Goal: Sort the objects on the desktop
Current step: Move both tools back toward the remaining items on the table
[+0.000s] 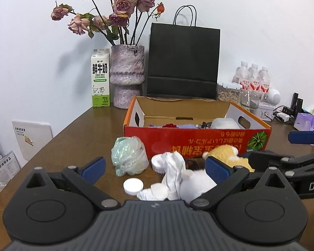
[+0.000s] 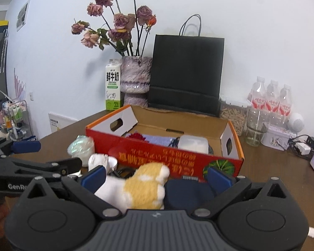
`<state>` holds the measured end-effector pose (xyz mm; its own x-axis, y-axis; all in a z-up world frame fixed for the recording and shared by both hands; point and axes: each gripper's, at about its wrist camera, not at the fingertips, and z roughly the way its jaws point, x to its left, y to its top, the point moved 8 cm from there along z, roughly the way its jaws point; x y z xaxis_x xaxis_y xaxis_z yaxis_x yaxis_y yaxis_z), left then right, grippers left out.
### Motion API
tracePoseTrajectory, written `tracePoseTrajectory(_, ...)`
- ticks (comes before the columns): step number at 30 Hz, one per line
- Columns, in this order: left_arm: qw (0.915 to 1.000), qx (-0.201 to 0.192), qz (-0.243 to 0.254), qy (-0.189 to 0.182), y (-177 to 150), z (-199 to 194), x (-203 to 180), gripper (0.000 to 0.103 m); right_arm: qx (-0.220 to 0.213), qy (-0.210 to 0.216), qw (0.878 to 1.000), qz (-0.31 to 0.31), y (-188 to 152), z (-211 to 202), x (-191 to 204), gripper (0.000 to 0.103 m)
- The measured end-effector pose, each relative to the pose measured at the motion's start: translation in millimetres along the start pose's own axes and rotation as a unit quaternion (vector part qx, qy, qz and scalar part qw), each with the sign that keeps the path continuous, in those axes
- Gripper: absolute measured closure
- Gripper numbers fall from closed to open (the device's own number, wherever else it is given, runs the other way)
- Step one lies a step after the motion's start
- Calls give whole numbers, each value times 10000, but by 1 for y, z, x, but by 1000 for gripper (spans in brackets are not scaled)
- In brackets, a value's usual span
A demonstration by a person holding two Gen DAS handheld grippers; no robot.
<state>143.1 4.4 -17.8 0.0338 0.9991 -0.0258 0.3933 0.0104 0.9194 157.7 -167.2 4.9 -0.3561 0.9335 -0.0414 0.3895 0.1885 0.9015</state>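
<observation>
Brown desk (image 1: 77, 133), white cap (image 1: 133, 185) left view only, navy pouch (image 2: 188, 192) right view only

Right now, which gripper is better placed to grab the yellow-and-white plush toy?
Right. The right gripper is open with the yellow-and-white plush toy between its fingers. The left gripper is open over white crumpled cloth, the toy off to its side.

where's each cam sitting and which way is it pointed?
Left wrist: on the left tool, open, facing the red box over white clutter; right tool enters from the right.
Right wrist: on the right tool, open around the plush toy, facing the same box; left tool enters from the left.
Shared: box, plush toy, black bag, vase, milk carton.
</observation>
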Motion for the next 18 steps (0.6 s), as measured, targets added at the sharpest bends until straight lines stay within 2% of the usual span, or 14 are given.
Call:
tracePoseTrajectory(7,9998,8,137,-126,-9,-12,-3,0,205,-107,9997,-67,-22,-8,2,0)
tracePoseTrajectory(18,9993,255,168,-209,-30,-17,-4,0,480,-197,9986,66,-54,-19,-5,0)
